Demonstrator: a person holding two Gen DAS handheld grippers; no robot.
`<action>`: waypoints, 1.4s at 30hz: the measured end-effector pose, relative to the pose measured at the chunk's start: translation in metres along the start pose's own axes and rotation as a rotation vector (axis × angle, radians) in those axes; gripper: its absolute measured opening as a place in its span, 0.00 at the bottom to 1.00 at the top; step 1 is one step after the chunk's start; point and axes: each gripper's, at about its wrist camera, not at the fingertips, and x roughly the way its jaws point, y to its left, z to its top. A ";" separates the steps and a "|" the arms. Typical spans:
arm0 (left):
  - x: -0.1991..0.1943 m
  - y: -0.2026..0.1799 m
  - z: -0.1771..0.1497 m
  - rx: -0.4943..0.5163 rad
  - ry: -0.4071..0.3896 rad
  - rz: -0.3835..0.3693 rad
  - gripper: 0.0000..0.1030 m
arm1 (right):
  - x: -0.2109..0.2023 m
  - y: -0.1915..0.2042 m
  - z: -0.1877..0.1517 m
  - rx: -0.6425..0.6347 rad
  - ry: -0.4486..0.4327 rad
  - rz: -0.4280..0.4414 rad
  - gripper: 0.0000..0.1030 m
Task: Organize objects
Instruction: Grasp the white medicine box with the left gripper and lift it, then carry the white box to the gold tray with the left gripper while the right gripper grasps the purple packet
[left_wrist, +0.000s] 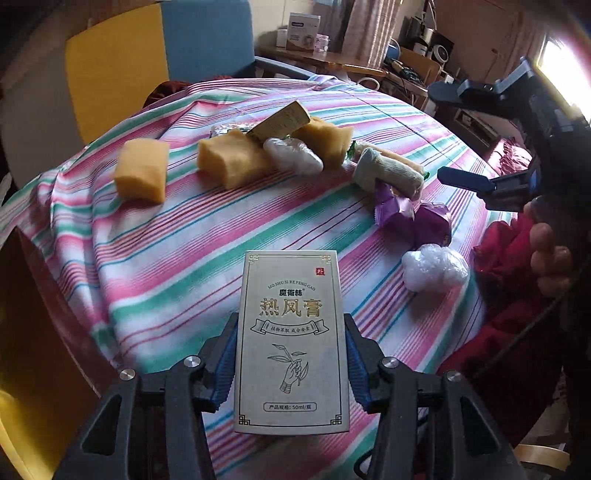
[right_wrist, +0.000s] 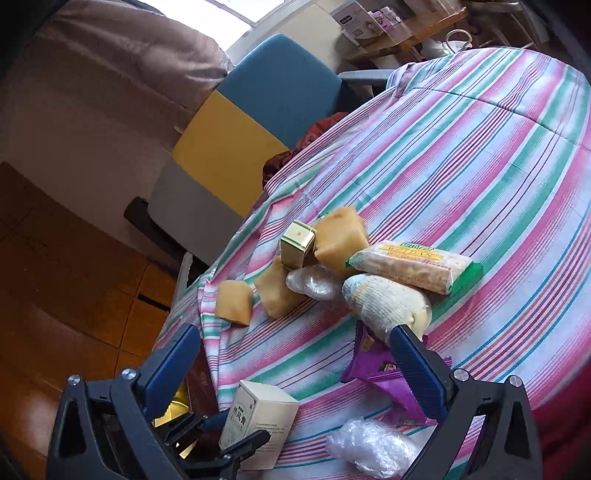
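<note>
Left gripper (left_wrist: 291, 354) clamps the cream box (left_wrist: 291, 343) by its side faces, print up, carrying it clear of the clutter at 12 o'clock; right gripper (right_wrist: 295, 354) hangs open, empty, ready for the next item.

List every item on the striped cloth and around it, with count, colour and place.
flat printed carton box: 1, pale grey, held in left tool
soft yellow blocks: 3, far side of striped cloth
gold box: 1, leaning on the pile
clear plastic wads: 2, whitish, one near, one in pile
knit glove roll: 1, cream
purple wrappers: 2, beside glove
cracker pack: 1, green-edged
left tool: shut on box
right tool: open, empty
</note>
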 end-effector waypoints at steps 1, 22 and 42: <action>-0.004 0.004 -0.004 -0.018 -0.005 -0.005 0.50 | 0.003 0.002 -0.001 -0.008 0.020 -0.009 1.00; -0.010 0.006 -0.028 -0.052 -0.072 -0.019 0.50 | 0.043 -0.015 -0.020 -0.158 0.401 -0.537 0.47; -0.114 0.075 -0.042 -0.310 -0.300 0.044 0.50 | 0.023 -0.006 -0.020 -0.226 0.323 -0.540 0.34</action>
